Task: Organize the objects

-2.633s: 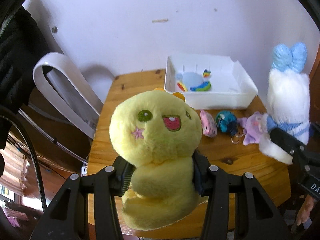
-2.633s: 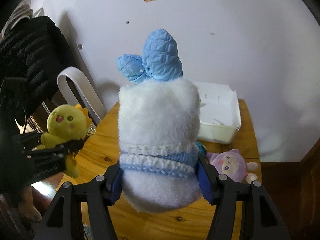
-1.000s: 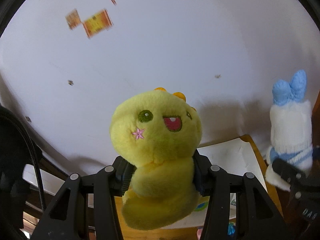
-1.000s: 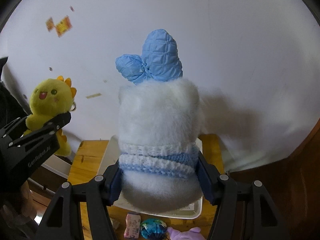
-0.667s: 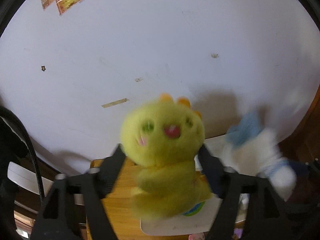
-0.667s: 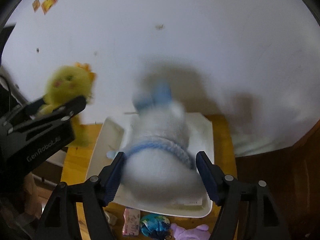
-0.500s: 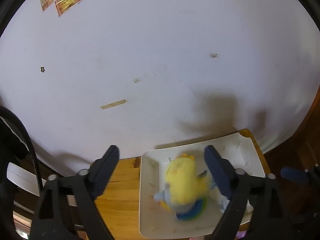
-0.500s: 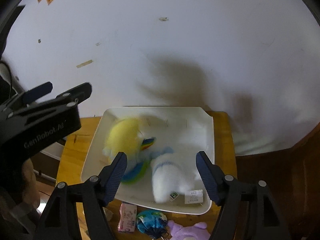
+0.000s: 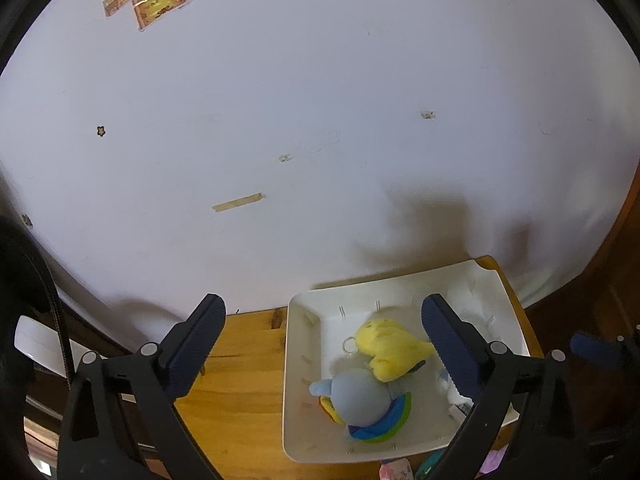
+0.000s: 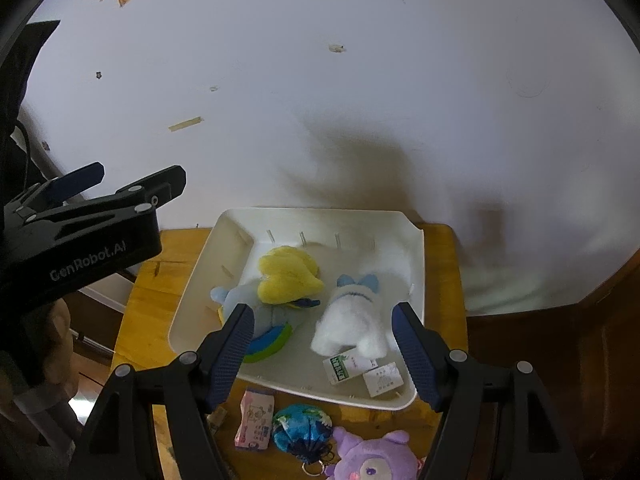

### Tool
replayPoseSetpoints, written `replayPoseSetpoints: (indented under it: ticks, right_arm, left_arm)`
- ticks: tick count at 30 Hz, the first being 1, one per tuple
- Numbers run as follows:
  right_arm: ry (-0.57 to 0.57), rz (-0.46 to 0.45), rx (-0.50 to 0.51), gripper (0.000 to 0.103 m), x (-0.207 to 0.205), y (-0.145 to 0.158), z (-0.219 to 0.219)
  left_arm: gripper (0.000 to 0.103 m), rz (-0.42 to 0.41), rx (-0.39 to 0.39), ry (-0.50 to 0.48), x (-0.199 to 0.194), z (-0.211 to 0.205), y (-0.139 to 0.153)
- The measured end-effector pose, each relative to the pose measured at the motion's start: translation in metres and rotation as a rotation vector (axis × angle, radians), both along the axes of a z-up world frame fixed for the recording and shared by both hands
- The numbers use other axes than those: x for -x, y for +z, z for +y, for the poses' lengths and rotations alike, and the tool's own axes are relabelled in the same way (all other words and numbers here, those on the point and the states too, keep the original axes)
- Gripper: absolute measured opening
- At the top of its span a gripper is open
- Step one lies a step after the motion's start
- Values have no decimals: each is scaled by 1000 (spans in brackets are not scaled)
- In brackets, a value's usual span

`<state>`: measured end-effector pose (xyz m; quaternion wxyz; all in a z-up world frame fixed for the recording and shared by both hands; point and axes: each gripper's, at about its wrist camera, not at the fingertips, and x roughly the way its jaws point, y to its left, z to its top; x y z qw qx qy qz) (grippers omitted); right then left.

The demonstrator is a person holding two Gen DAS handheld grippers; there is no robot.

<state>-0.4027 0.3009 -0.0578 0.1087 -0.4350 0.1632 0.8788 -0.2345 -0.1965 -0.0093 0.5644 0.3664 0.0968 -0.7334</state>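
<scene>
**Yellow and white plush both dropped into the bin**

Yellow plush (image 10: 289,276) and white plush (image 10: 354,316) now lie inside the white plastic bin (image 10: 416,248), where a moment ago each was clamped in its own gripper and held up in front of the wall. Both tools have let go: the left gripper (image 9: 322,344) hangs with its fingers spread wide and nothing between them, and the right gripper (image 10: 324,344) is likewise splayed open and empty above the bin. Two toys at once have gone from the table to the container, so this drop looks done.

The yellow plush has landed face down, its back uppermost, leaning on the grey-blue plush with the rainbow base (image 10: 256,320) that was already in the bin; its key ring (image 9: 349,345) shows beside it in the left wrist view. The white plush lies just beside it toward the right wall, tipped over with its blue bow (image 10: 358,282) pointing to the far wall and its paper tags (image 10: 360,370) trailing toward the near rim. Neither sticks out above the rim.

On the wooden table (image 10: 148,300) in front of the bin, a pink packet (image 10: 254,418), a blue round pouch (image 10: 302,428) and a purple plush (image 10: 374,458) remain, so the sorting is probably not finished.
</scene>
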Motion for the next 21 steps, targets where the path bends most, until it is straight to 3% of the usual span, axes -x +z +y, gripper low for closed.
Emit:
replayPoseSetpoints:
  ticks: [21]
  right_arm:
    - [3,40,-51,72,-66,45,-24]
  left_arm:
    - [99,10,56,-2,-34,51,42]
